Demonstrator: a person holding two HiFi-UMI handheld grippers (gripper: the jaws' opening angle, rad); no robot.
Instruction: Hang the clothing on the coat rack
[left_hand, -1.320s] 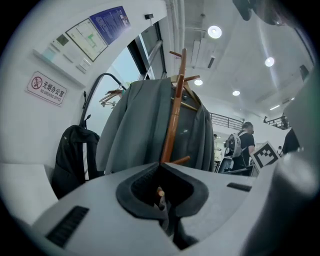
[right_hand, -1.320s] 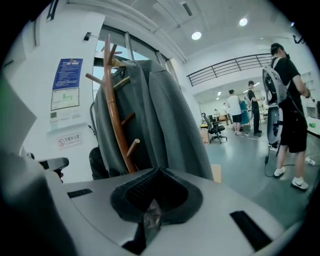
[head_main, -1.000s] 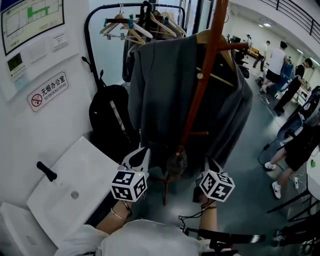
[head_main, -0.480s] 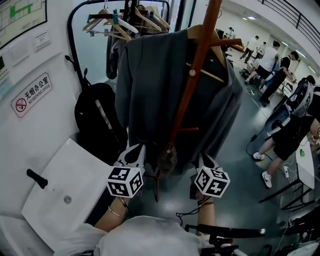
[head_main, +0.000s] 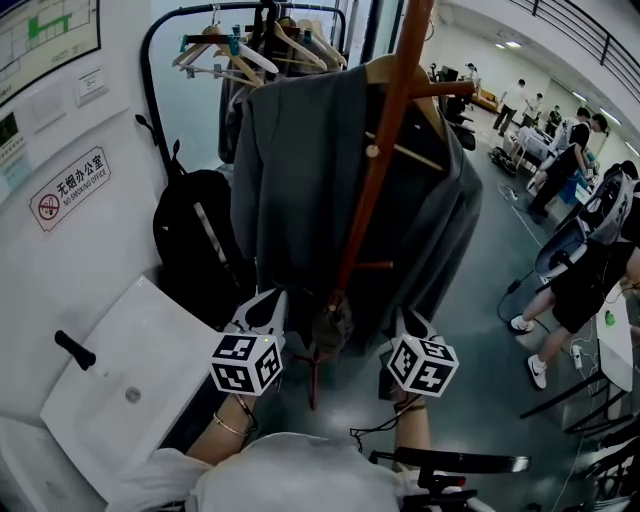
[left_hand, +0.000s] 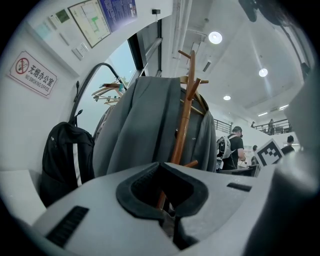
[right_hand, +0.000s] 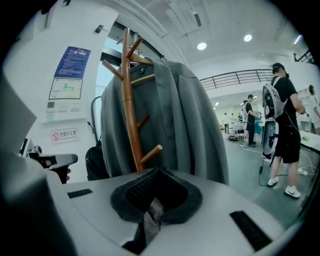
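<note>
Barely shifted since a second ago, the left gripper (head_main: 266, 306) and right gripper (head_main: 409, 326) sit low, fingers pressed together and empty, likely because the grey suit jacket (head_main: 300, 180) already hangs on the coat rack (head_main: 386, 150).

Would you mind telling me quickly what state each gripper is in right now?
Left gripper: closed, nothing held.
Right gripper: closed, nothing held.

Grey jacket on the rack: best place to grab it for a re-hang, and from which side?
Likely the wooden hanger bar, exposed in the open front of the jacket: rigid, unlike the draped cloth. Come from the front, on the right of the rack pole, which crosses the jacket's middle.
</note>
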